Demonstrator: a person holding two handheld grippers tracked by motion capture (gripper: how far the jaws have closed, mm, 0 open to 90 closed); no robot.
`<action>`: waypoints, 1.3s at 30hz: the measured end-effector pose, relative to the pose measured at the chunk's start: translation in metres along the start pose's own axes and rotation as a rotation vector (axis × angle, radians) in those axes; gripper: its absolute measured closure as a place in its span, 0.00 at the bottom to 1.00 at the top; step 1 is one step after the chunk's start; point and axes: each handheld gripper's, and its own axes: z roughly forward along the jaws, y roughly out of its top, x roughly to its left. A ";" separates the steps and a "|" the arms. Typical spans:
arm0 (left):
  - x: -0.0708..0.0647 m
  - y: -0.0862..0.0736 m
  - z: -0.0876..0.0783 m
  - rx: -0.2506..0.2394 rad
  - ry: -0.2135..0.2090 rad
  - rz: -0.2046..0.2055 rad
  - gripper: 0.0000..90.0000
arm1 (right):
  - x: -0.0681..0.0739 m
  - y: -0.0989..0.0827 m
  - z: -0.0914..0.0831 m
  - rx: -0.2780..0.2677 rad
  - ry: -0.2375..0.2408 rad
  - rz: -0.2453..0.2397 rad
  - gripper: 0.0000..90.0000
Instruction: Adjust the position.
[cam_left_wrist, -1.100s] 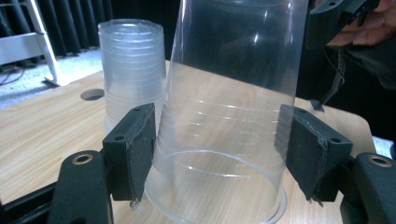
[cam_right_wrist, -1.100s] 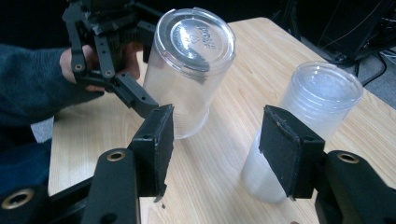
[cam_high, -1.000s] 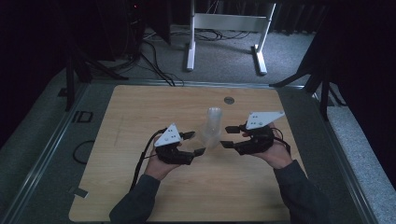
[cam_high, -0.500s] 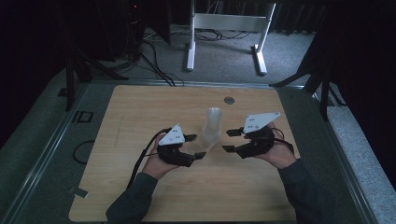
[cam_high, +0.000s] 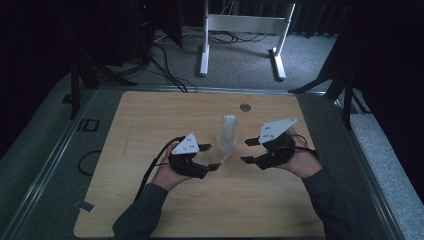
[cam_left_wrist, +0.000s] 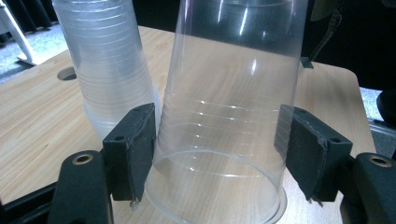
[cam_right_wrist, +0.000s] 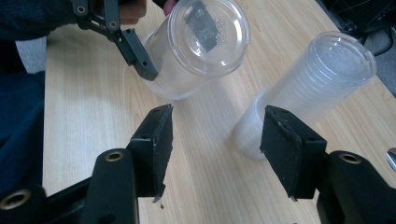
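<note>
Cup (cam_left_wrist: 224, 116), inverted and clamped in the left gripper (cam_high: 209, 156), sits just beside the stack (cam_high: 227, 134), already separated; right gripper (cam_right_wrist: 215, 135) hangs over the table (cam_high: 150, 120), jaws apart, grasping nothing. Placing remains.

Wooden table (cam_high: 150, 200), upturned stack of clear cups (cam_high: 227, 134) on it

text: "ID" | on: grey floor strip (cam_high: 88, 125), 9 o'clock of light wooden table (cam_high: 150, 115) | embossed clear plastic cup (cam_right_wrist: 205, 37) base: unreadable tbh

One single clear cup (cam_left_wrist: 224, 121), one stack of nested cups (cam_right_wrist: 308, 88), two grippers.
</note>
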 end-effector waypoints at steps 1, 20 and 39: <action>0.000 0.000 0.000 0.000 0.000 -0.001 0.34 | 0.000 0.003 -0.001 0.020 0.001 -0.013 0.48; -0.005 -0.001 0.011 0.080 -0.008 0.038 0.34 | 0.001 0.010 0.000 0.119 0.016 -0.067 0.48; -0.007 0.005 0.018 0.200 -0.041 0.089 0.34 | 0.003 0.010 0.000 0.172 0.027 -0.091 0.47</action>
